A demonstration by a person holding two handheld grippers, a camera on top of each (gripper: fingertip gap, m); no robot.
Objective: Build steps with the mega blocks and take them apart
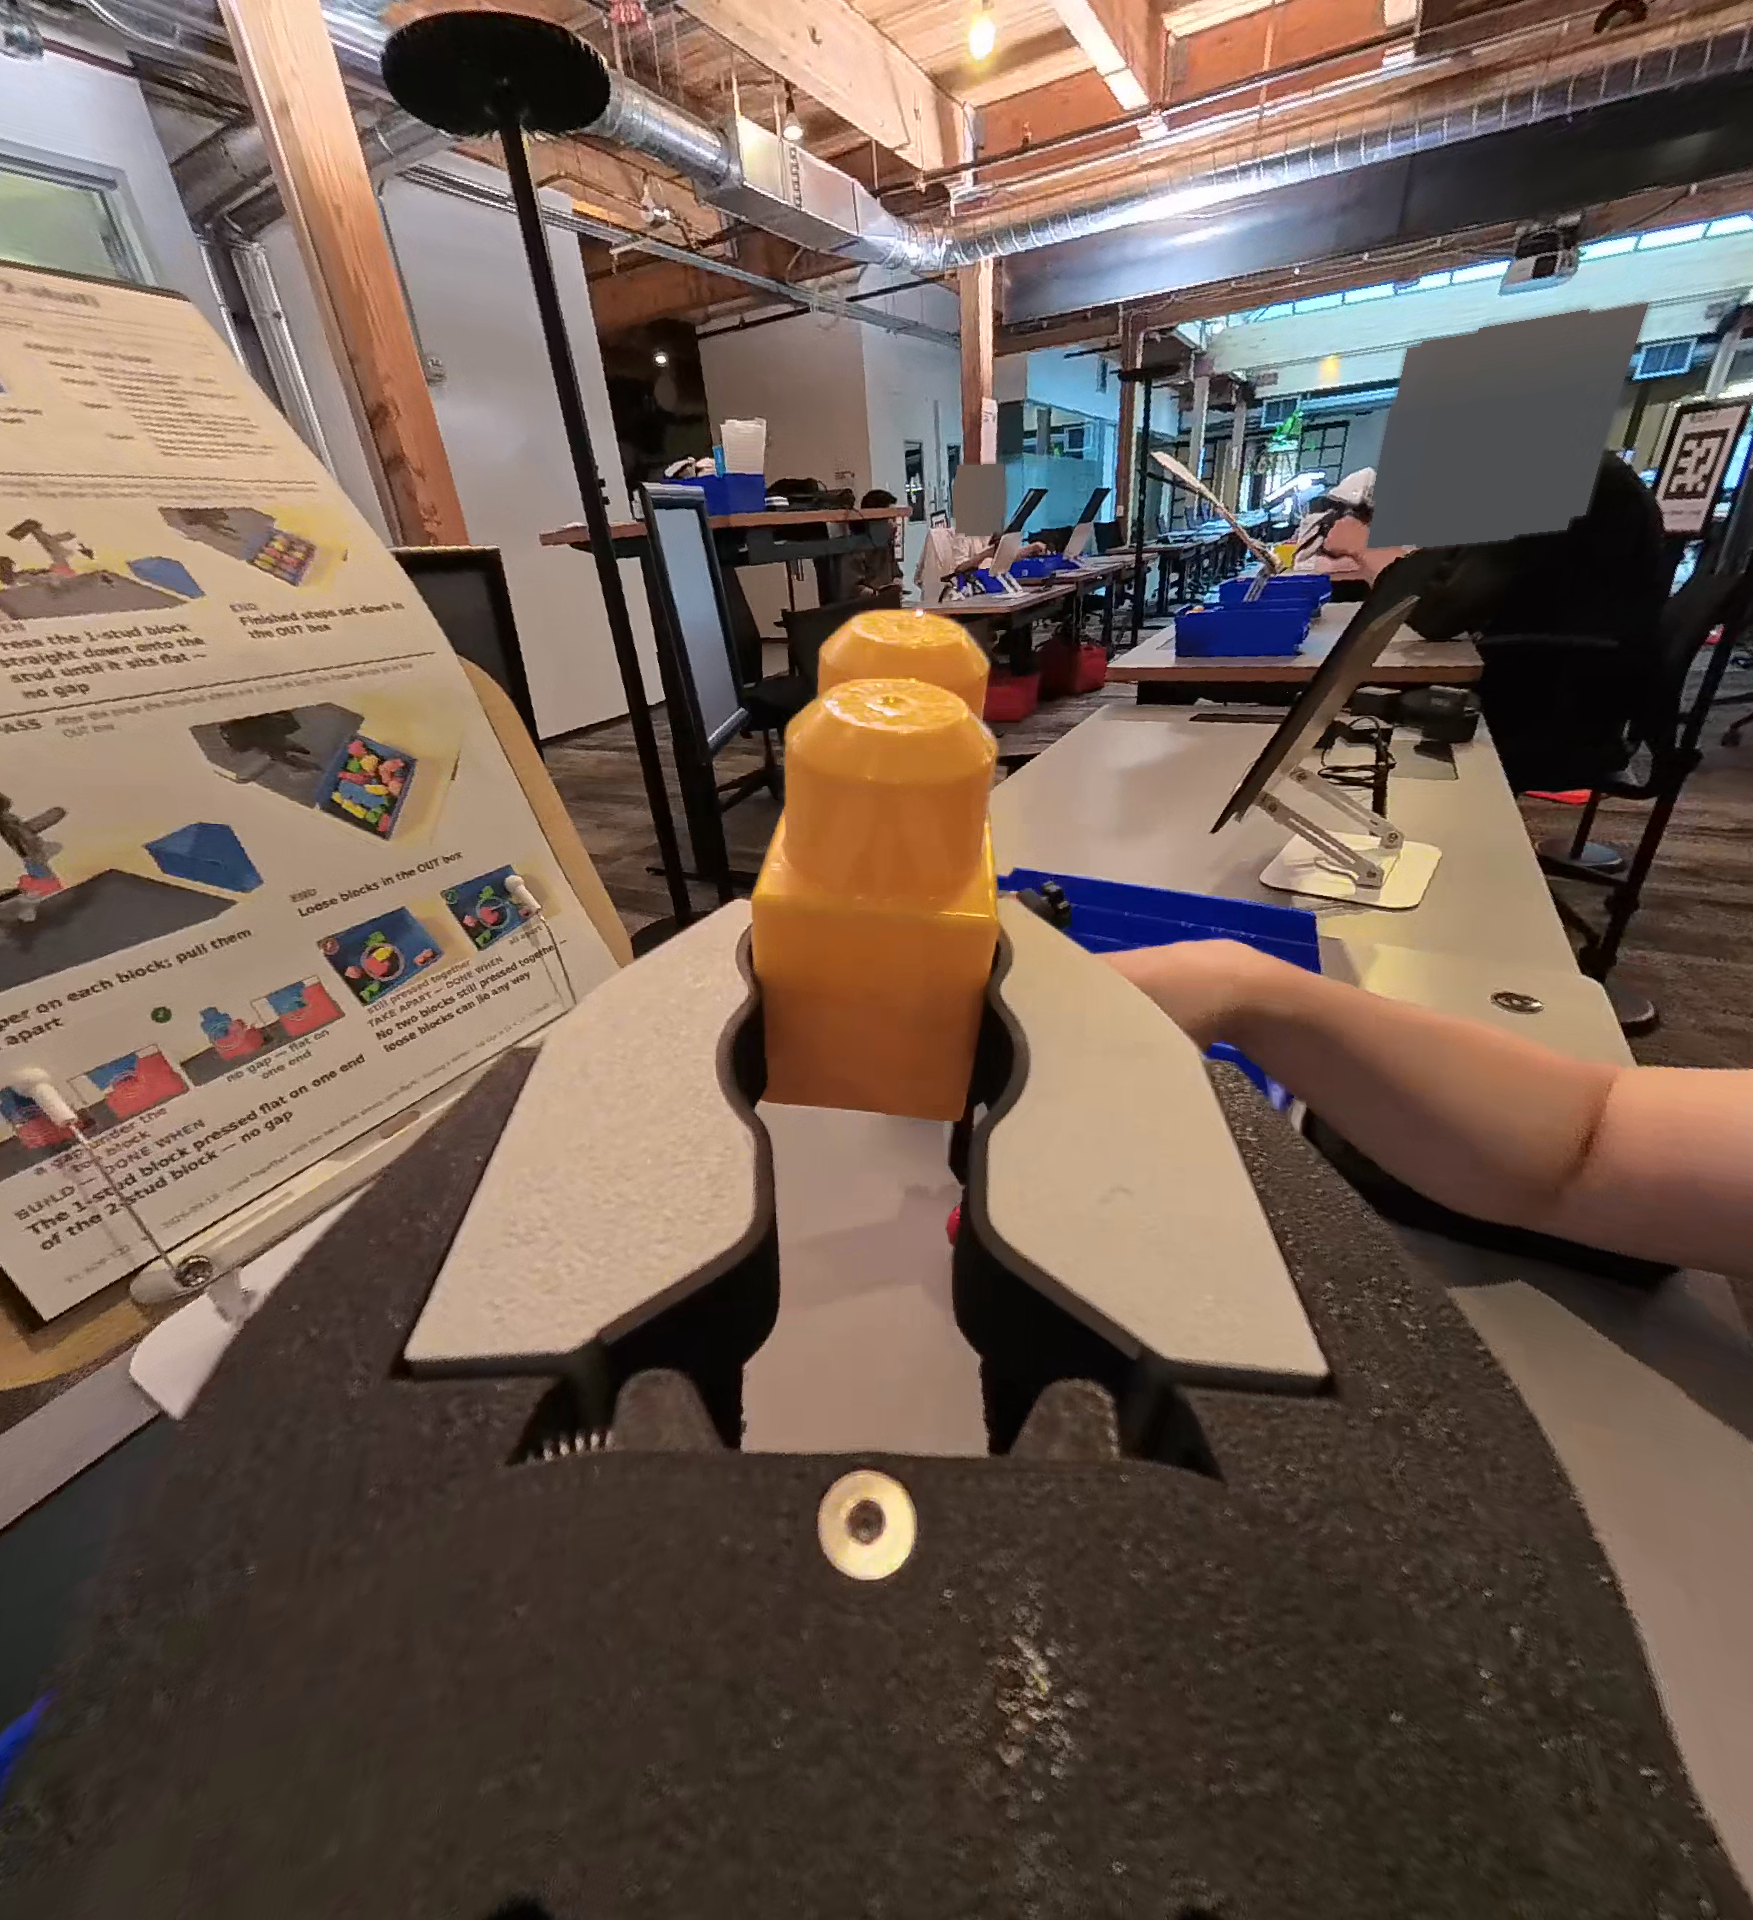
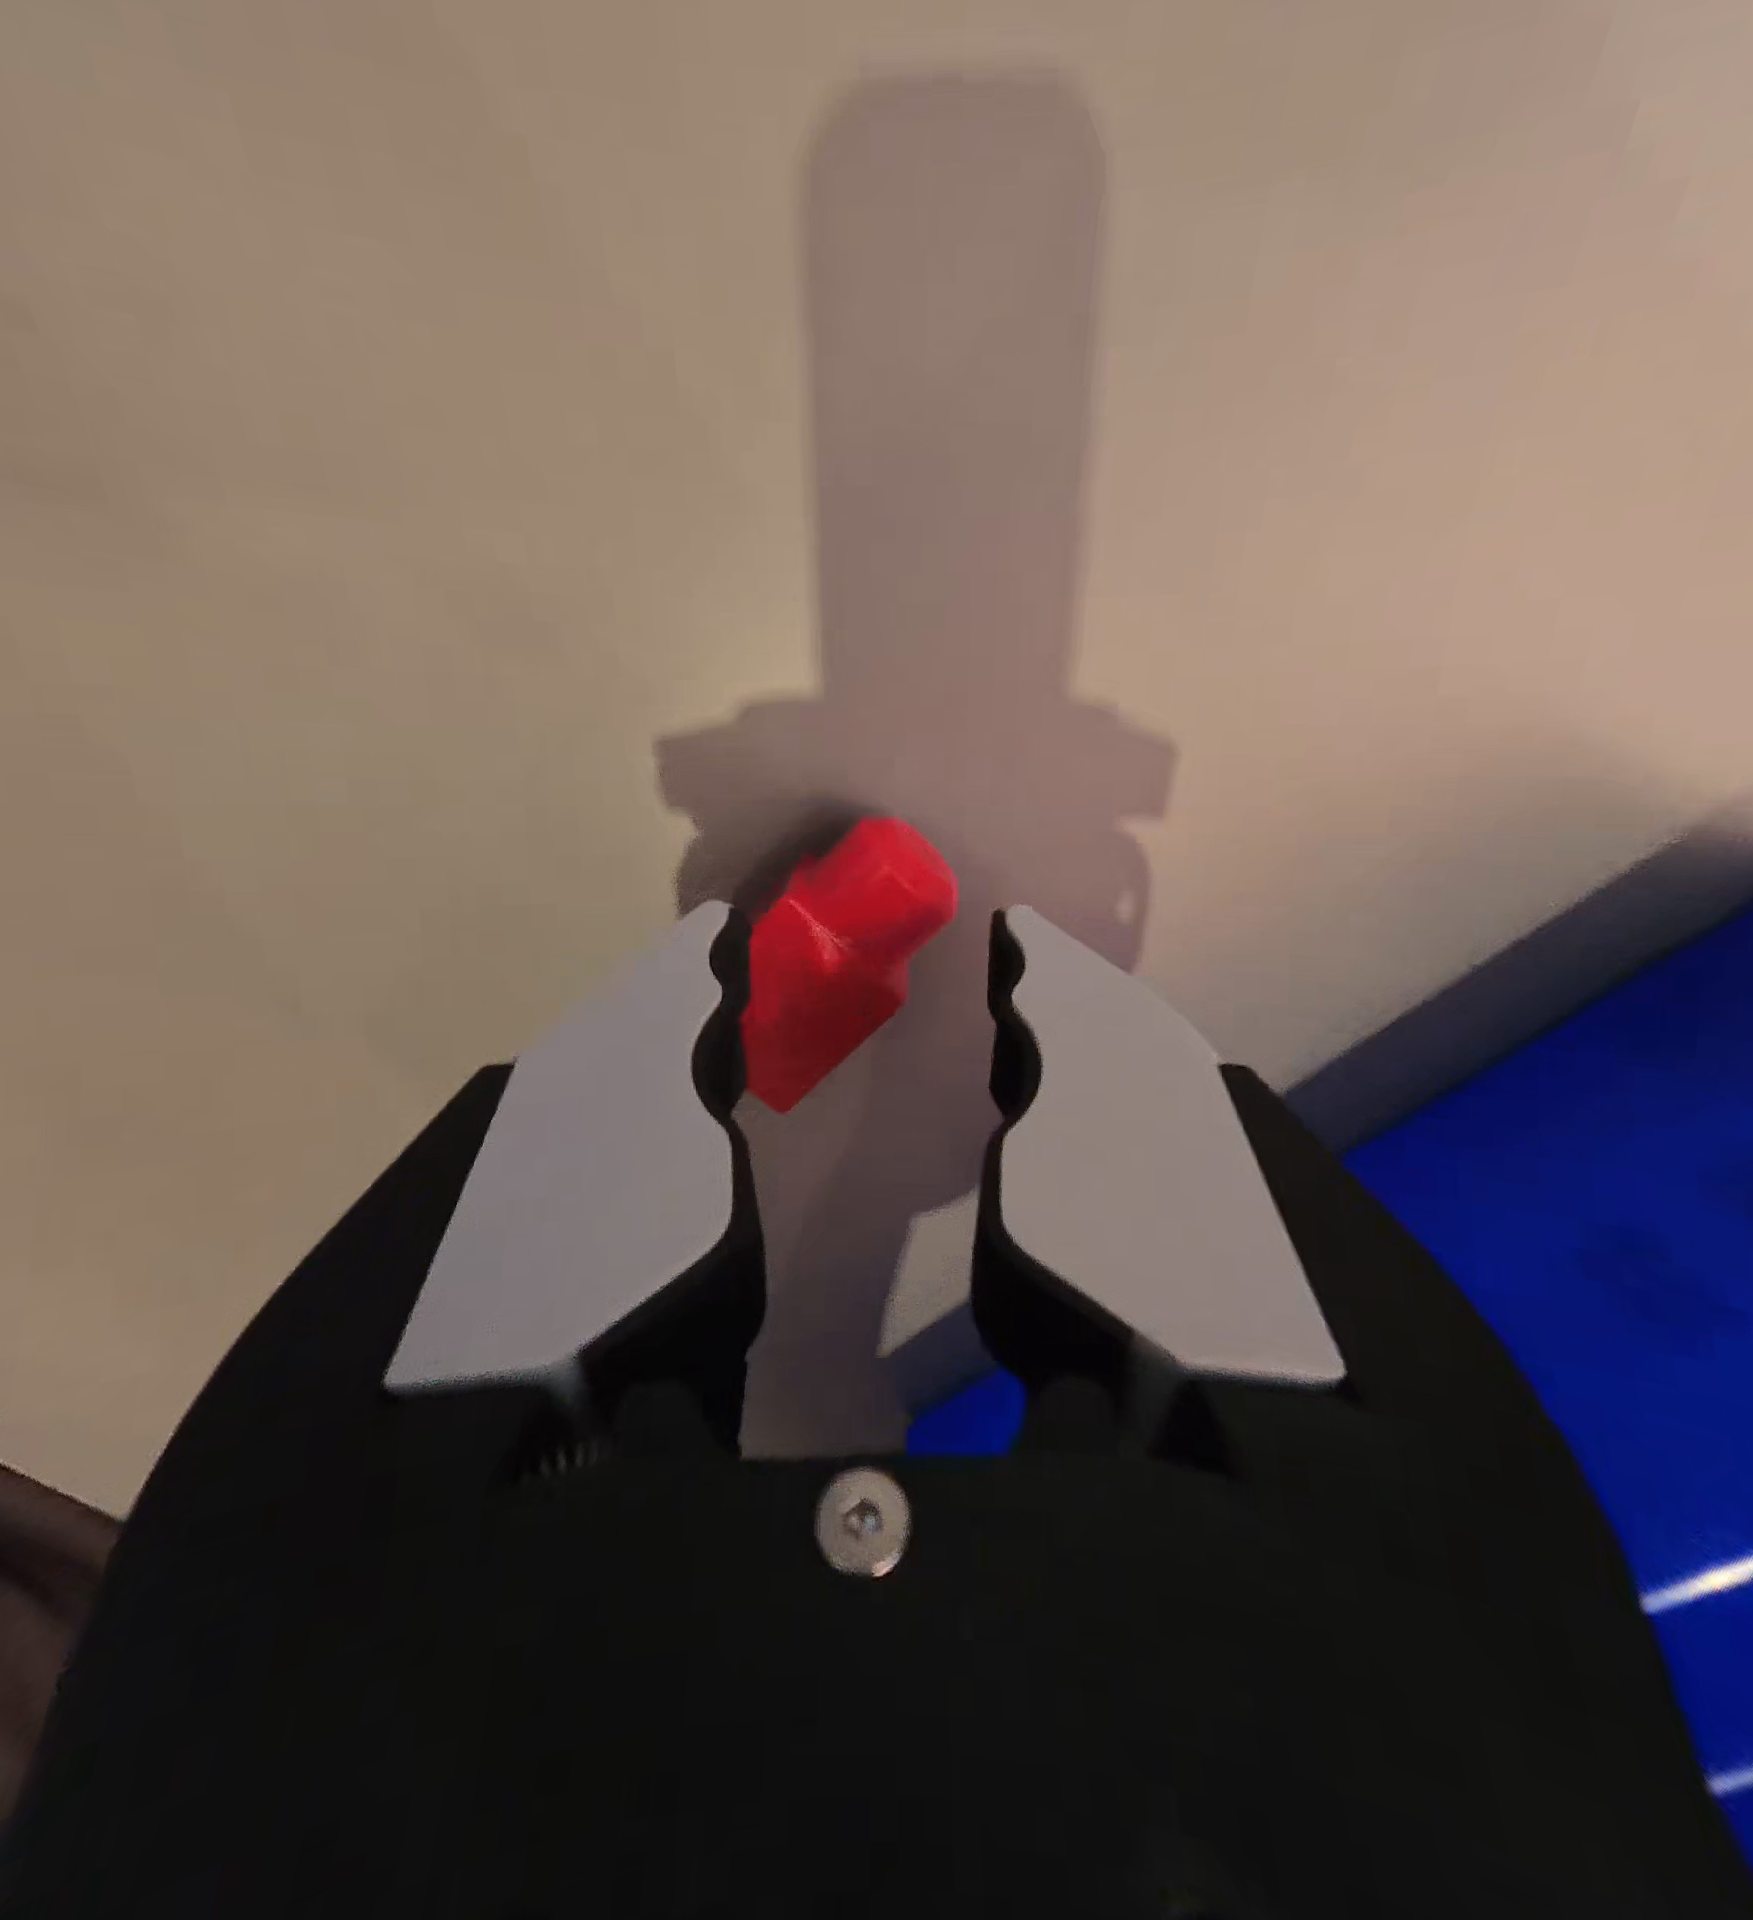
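My left gripper (image 1: 872,935) is shut on an orange two-stud block (image 1: 877,997). It holds the block by its sides, studs up, above the white table (image 1: 1100,790). My right gripper (image 2: 864,920) is open and points down at the table (image 2: 332,520). A red one-stud block (image 2: 836,966) lies tilted between its fingertips. It is close to the left finger, with a clear gap to the right finger. I cannot tell whether the block touches the left finger. The picture is a little blurred.
A blue bin (image 2: 1578,1299) sits right of the right gripper; it also shows in the left wrist view (image 1: 1163,920) behind the orange block. A person's forearm (image 1: 1423,1122) reaches in from the right. An instruction sheet (image 1: 176,831) stands at left, a tablet stand (image 1: 1319,769) at far right. The gap from one gripper's tips to the other's is roughly 35 cm.
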